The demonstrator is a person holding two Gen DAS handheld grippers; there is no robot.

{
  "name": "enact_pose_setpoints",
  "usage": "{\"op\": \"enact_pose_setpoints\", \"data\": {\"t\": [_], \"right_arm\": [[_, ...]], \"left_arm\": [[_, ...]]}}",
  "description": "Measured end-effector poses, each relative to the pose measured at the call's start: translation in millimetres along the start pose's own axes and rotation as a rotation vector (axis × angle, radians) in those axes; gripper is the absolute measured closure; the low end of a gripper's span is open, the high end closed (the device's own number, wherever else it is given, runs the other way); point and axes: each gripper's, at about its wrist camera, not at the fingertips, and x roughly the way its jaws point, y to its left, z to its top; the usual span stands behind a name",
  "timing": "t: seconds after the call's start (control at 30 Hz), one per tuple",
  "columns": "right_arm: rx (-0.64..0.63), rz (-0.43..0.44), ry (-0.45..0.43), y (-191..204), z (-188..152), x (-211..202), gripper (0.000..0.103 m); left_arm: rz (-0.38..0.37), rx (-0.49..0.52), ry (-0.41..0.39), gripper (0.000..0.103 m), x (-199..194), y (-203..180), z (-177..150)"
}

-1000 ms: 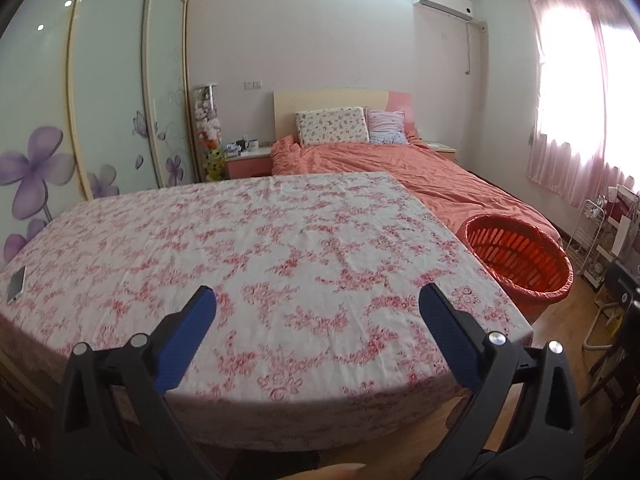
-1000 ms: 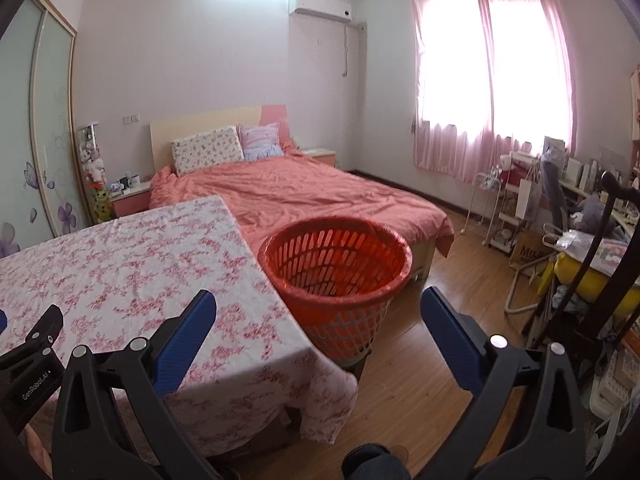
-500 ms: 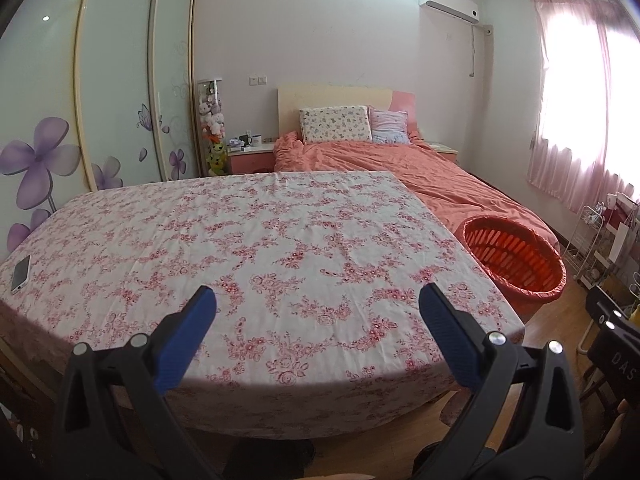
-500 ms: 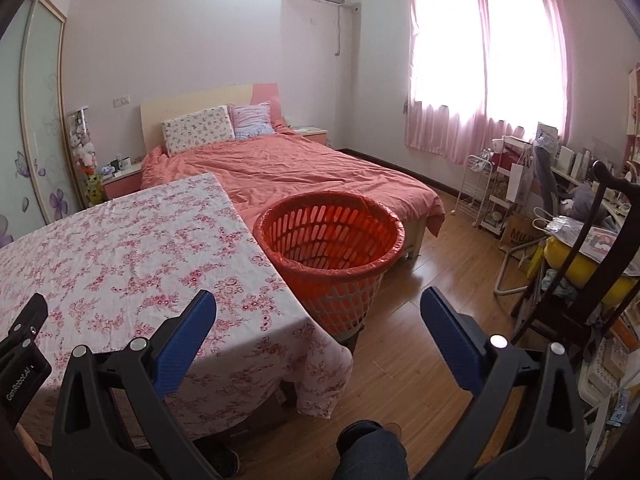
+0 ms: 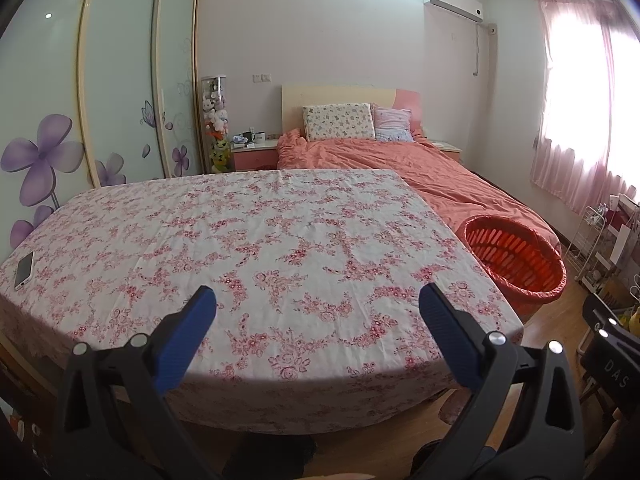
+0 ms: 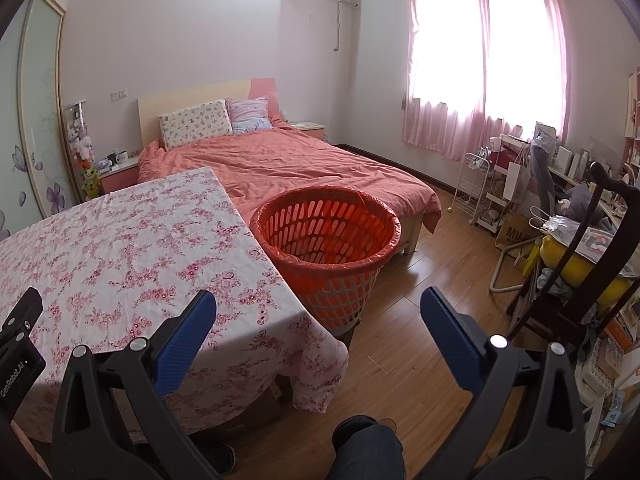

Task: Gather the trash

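Note:
An orange slatted basket lined with an orange bag stands on the floor at the table's right edge; the left wrist view shows the basket too. The table wears a white cloth with pink flowers, and I see no trash on it. My left gripper hangs open above the table's near edge with nothing between its blue pads. My right gripper is open as well, held over the table's near right corner and the floor, short of the basket.
A white phone lies at the table's left edge. A bed with an orange cover sits behind the table. Chairs and a cluttered desk fill the right side. A person's knee shows at the bottom.
Both grippers have drawn back and risen, so the table and the basket look farther off. The phone on the left has come into fuller view. Jaws stay open.

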Motion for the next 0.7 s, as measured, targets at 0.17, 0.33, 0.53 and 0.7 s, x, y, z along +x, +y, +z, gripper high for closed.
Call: {"op": "enact_pose_setpoints", "data": {"t": [0.17,0.33,0.53,0.7], "right_arm": [[0.001,0.002,-0.004,0,1,-1,0.002],[0.003,0.009,-0.015,1,3,-5,0.002],[0.006,0.010,-0.024,-1,4,-7,0.002],[0.008,0.015,-0.026,-2,5,-7,0.002]], "left_arm": [[-0.012,-0.006,-0.011,0.004,-5,0,2],[-0.023,-0.013,-0.030,0.004,-11,1,5],[-0.040,-0.018,-0.046,0.004,-17,1,8],[-0.038,-0.012,-0.056,0.004,-21,-1,9]]}}
